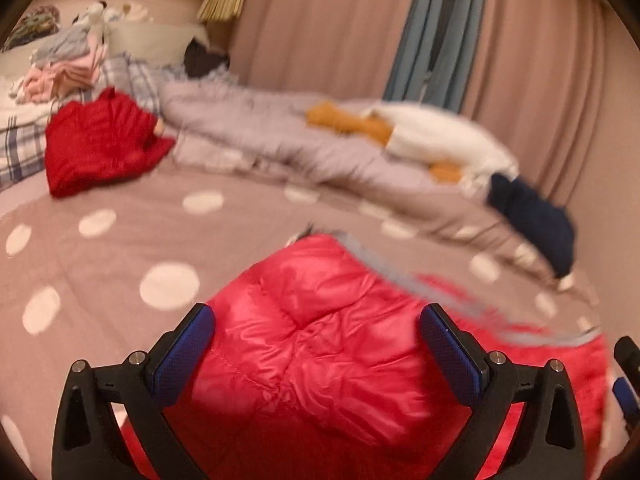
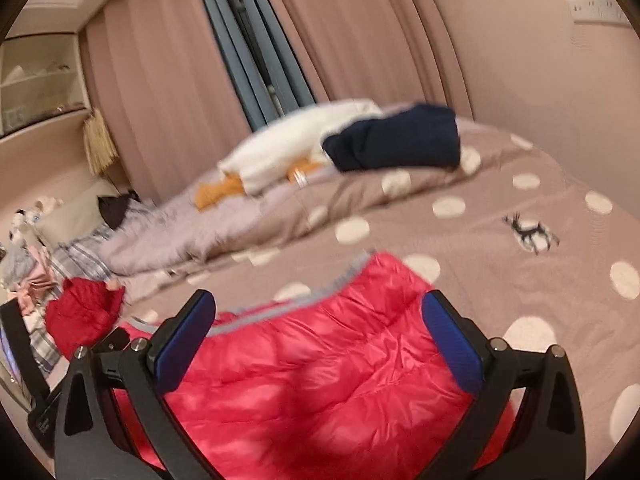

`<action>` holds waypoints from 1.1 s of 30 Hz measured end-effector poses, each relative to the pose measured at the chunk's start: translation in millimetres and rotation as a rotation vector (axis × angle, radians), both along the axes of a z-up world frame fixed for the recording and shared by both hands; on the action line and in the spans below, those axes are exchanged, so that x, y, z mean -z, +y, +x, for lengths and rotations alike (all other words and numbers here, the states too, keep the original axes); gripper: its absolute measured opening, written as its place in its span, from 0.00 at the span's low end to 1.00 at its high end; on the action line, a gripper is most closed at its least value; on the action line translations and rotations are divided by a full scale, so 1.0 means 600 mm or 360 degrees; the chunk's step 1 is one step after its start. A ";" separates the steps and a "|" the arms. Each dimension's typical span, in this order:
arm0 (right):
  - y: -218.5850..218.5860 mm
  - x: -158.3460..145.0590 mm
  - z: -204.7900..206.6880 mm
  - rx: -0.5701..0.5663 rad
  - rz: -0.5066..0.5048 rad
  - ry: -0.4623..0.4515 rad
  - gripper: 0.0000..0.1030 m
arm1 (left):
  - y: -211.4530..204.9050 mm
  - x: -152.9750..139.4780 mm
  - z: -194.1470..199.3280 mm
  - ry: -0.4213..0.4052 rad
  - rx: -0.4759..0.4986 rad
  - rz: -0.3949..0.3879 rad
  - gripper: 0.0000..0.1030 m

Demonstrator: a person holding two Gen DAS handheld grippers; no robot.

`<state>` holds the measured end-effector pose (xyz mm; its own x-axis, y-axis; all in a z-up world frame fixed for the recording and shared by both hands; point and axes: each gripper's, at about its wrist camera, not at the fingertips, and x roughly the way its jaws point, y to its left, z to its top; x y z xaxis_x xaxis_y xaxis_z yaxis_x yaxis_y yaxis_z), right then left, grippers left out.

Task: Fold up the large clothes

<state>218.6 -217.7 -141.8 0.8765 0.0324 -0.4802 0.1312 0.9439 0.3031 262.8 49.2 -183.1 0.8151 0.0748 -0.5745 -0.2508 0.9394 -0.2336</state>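
Note:
A shiny pink-red puffer jacket with a grey zip edge lies on the polka-dot bedspread. My left gripper is open just above it, blue pads on either side of a quilted panel. In the right wrist view the same jacket fills the lower middle, and my right gripper is open above it. The right gripper's tip shows at the far right edge of the left wrist view. Whether the fingers touch the fabric cannot be told.
A folded dark red garment lies at the left, and also shows in the right wrist view. A rolled lilac duvet, a white and orange plush and a folded navy garment lie behind. Folded clothes are stacked far left. Curtains hang behind.

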 end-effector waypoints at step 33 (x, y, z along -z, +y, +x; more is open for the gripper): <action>0.007 0.161 0.148 0.0059 -0.0117 0.0277 1.00 | 0.022 0.093 0.071 0.0087 0.0023 -0.0159 0.99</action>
